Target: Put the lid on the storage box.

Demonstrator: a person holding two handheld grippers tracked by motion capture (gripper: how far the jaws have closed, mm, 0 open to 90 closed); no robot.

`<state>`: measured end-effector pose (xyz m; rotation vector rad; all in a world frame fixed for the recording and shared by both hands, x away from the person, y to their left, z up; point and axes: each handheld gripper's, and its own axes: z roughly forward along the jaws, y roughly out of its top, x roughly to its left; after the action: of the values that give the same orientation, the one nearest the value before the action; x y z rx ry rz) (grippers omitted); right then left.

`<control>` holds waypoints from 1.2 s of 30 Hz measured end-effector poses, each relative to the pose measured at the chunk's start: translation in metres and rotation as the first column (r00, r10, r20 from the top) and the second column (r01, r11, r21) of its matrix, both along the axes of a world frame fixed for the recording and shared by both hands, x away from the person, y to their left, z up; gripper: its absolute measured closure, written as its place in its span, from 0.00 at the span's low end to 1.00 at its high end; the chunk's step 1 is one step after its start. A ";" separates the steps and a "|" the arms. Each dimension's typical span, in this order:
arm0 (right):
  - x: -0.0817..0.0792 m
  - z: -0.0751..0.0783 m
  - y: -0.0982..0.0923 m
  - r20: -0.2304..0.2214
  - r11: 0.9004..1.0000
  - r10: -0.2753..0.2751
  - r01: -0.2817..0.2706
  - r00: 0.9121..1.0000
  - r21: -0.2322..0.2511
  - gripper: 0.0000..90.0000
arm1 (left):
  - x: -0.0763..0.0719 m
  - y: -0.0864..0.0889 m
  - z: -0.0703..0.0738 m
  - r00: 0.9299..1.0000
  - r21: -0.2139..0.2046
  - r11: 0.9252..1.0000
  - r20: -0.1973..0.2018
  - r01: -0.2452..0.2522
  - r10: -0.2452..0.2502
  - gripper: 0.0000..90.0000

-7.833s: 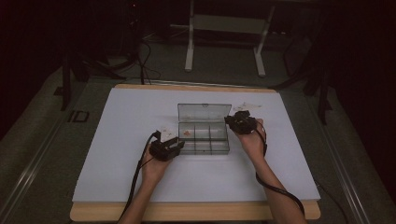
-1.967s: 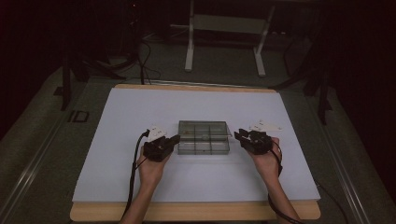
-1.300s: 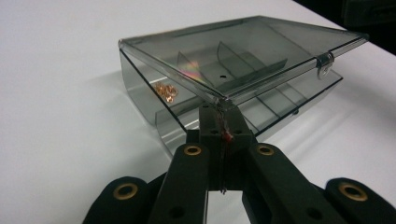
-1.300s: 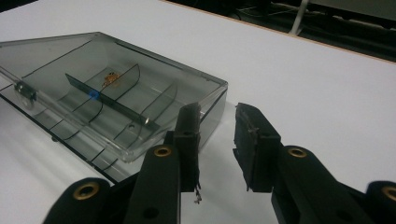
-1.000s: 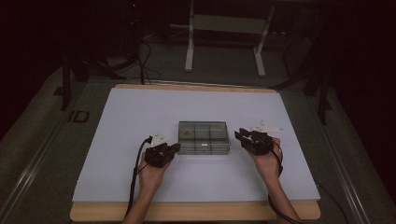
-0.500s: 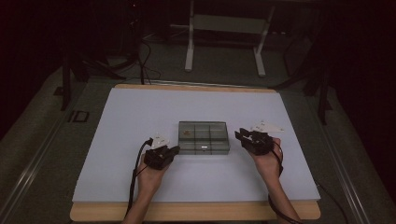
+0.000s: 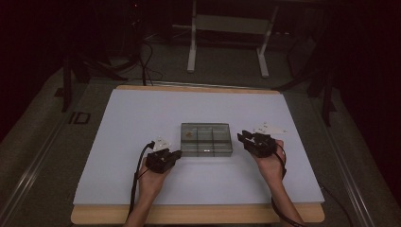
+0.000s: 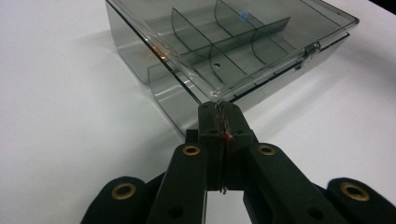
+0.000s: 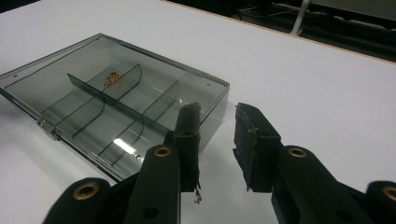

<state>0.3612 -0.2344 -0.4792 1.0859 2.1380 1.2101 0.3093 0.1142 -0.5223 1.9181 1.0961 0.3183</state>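
A smoky clear plastic box [image 7: 206, 139] with several compartments lies shut in the middle of the white table top [image 7: 142, 113]. A small orange-brown item [image 9: 112, 78] sits in one far compartment, seen through the lid, and shows as a speck [image 7: 189, 134] in the high view. My left gripper [image 7: 176, 153] rests at the box's front left corner. Its jaws are shut with nothing between them, and its tips [image 8: 219, 112] sit right at that corner of the box [image 8: 224, 51]. My right gripper [image 9: 217, 121] stands open beside the right end of the box [image 9: 116, 98], holding nothing.
The table's wooden front edge [image 7: 198, 215] lies just behind the forearms. A cable [image 7: 137, 175] trails from the left gripper along the arm. Beyond the table's far edge stand a metal frame's legs [image 7: 191, 47] and floor cables [image 7: 142, 56].
The box lid stood open at first with both grippers at it; it now lies shut and both hands have drawn back to the box's sides. Nothing has moved over the last second.
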 end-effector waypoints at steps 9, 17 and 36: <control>0.001 -0.001 0.002 -0.002 1.000 0.005 -0.005 1.000 -0.002 0.79 | -0.001 -0.005 -0.002 1.000 0.024 0.999 -0.014 0.024 -0.023 0.98; 0.001 -0.001 0.000 -0.001 1.000 0.004 -0.004 1.000 0.000 0.79 | -0.002 -0.006 0.000 0.999 0.025 0.999 -0.010 0.039 -0.039 0.98; 0.001 -0.001 0.001 -0.002 1.000 0.005 -0.005 1.000 -0.001 0.78 | -0.008 0.003 0.017 0.995 -0.029 0.999 0.095 0.045 -0.042 0.97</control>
<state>0.3620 -0.2332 -0.4804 1.0819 2.1437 1.2104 0.3015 0.1172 -0.5054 1.8773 0.9909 0.3614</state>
